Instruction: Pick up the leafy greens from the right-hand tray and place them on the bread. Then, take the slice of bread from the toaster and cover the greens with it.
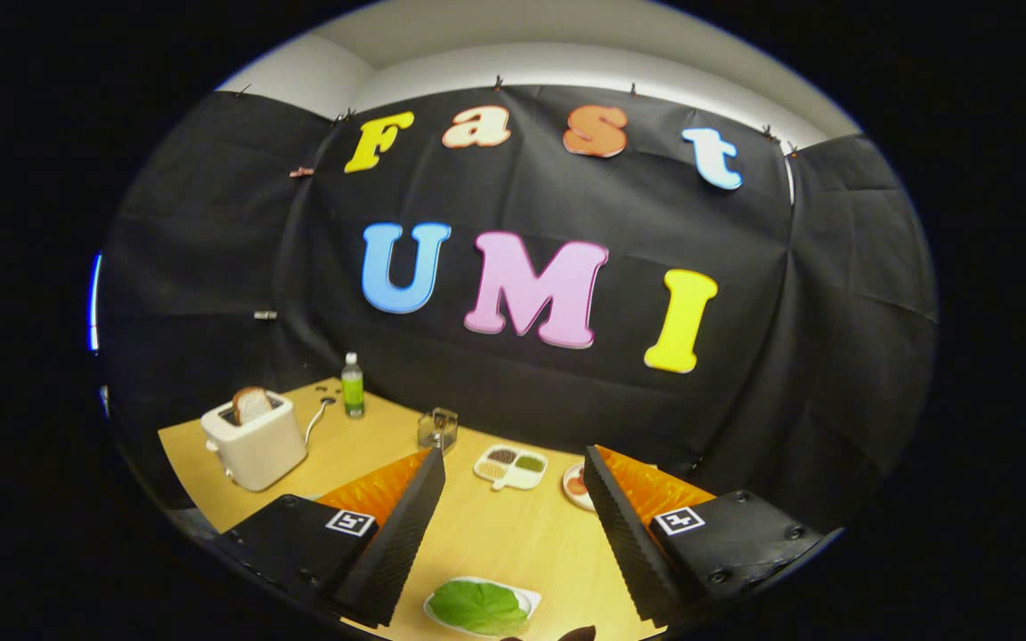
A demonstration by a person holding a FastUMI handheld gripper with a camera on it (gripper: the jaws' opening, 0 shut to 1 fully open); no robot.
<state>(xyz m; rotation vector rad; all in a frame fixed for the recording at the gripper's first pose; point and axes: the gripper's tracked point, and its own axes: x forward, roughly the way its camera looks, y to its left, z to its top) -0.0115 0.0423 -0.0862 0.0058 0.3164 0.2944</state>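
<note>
Hovering released, the claw [513, 499] straddles open table [495, 534] above the leafy greens [477, 605].

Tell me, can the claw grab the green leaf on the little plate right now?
Probably yes. The claw is open, and the green leaf lies on its white plate low between the fingers, with only bare table around and nothing covering it.
</note>
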